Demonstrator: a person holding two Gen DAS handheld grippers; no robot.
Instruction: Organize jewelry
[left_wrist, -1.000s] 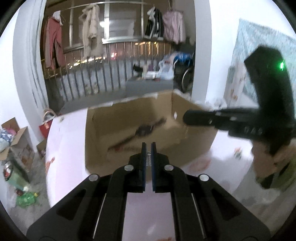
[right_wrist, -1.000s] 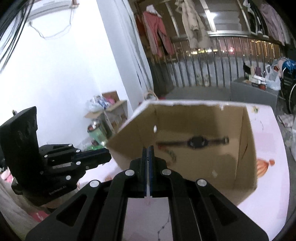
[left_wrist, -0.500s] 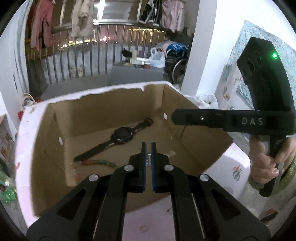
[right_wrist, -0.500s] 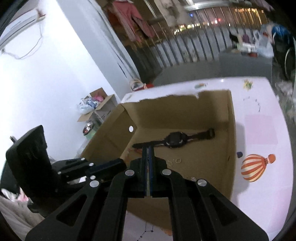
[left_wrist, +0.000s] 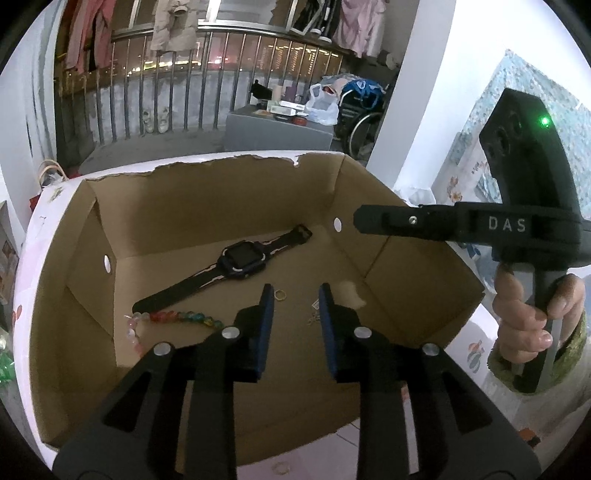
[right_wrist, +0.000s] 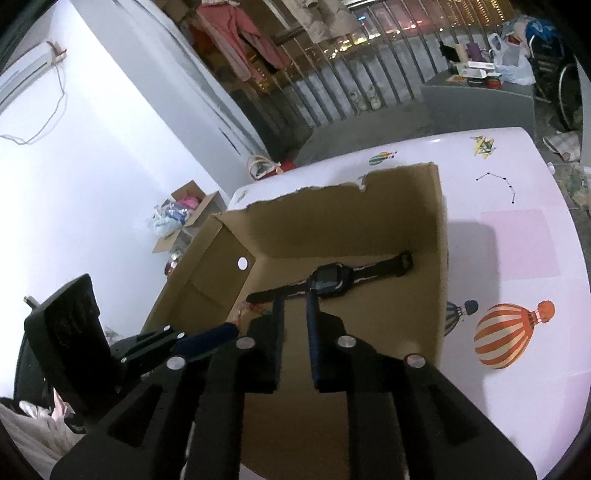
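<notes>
While both grippers hung over the open cardboard box (left_wrist: 406, 258), neither held anything. Left gripper (left_wrist: 293, 295): jaws apart, empty, poised above the box floor. Right gripper (right_wrist: 294, 306): jaws apart too, with a narrower gap, empty, aimed into the box from the other side. Jewelry all lay loose on the box floor: a black watch (left_wrist: 243, 258) stretched out flat on a diagonal; a string of coloured beads (left_wrist: 173, 317) just beside the near end of the strap; a small gold ring (left_wrist: 280, 294) near the left gripper's tips; a small pale metal piece (left_wrist: 314, 317), too small to identify, close to the right-hand blue pad of that gripper. From the right wrist view the watch (right_wrist: 327, 278) sat just beyond the fingertips, and part of the beads showed to their left. Another ring-like item (left_wrist: 281, 468) lay on the counter (right_wrist: 517, 229) outside the near box wall; could not confirm what it was. Judgement: step in hand was the approach to a first pick, nothing yet grasped. The left gripper seemed best lined up on the gold ring, the right on the watch. Next move would call for lowering the open jaws around the chosen piece and closing gently; the ring is thin and flat on cardboard, so the tips would need to reach the floor squarely or it may skid away. Readable writing: "DAS" in pale capitals on the body of the right gripper, seen in the left wrist view. Counter carried printed hot-air balloons; no text legible there.
</notes>
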